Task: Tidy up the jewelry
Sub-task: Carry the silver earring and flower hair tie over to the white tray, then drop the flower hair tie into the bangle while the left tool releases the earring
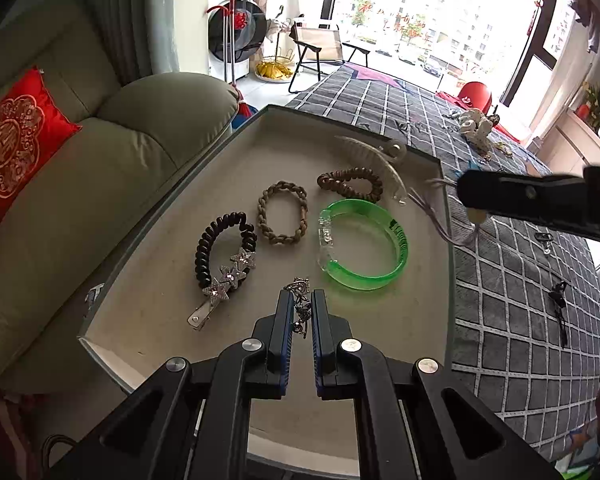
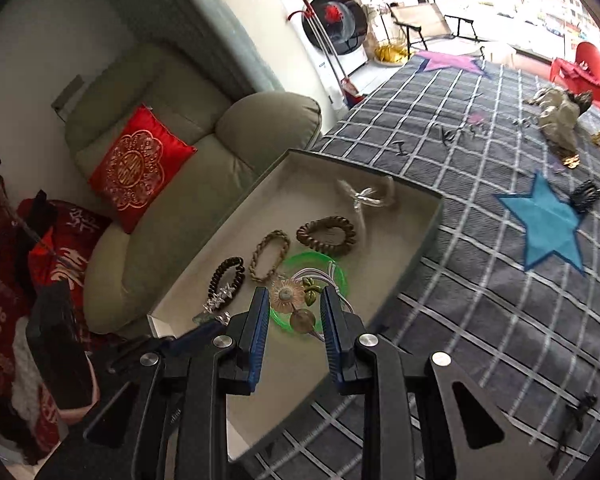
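Note:
A grey tray (image 1: 148, 312) on the checked cloth holds a green bangle (image 1: 396, 240), a tan braided band (image 1: 262, 216), a brown coil tie (image 1: 348, 184), a black coil tie with a star clip (image 1: 220, 280) and a clear claw clip (image 1: 368, 156). My left gripper (image 1: 301, 312) is shut on a silver ornament (image 1: 300, 304) just over the tray floor. My right gripper (image 2: 294, 312), seen from the side in the left wrist view (image 1: 500, 196), holds a flower hair piece (image 2: 288, 296) with cords between its pads above the bangle (image 2: 336, 268).
A sofa with a red cushion (image 1: 8, 148) stands left of the tray. Loose small pieces lie on the cloth: a pale ornament (image 1: 476, 124), dark clips (image 1: 560, 300), and a blue star patch (image 2: 548, 224).

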`<state>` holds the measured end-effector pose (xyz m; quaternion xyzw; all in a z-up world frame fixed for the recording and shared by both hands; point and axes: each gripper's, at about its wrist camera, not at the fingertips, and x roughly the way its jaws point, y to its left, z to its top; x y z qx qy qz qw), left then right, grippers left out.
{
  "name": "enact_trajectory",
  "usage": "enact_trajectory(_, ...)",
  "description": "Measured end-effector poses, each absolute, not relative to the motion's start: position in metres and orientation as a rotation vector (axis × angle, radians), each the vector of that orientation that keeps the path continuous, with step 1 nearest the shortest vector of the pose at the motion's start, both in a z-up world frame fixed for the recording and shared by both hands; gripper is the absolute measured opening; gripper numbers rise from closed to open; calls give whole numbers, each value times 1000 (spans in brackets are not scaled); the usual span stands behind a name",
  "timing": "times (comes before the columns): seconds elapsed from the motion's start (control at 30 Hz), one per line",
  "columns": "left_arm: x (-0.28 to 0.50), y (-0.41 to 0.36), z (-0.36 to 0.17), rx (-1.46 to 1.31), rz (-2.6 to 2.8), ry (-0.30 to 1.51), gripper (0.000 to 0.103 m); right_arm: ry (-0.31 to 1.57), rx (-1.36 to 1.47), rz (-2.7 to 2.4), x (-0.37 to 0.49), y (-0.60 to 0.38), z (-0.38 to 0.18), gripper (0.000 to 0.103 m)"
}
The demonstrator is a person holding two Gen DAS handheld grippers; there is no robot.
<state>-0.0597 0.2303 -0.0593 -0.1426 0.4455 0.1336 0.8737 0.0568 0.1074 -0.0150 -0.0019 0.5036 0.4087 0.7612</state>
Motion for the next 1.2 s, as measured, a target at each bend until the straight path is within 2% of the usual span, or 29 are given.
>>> enact_trajectory(0.57,-43,228,-74,-267,287,979,11,1226,-31,889,84,144,-64,28)
enact_trajectory(1.2,-40,225,-81,-253,300,999,11,1294,-33,865,90,152,-85,30)
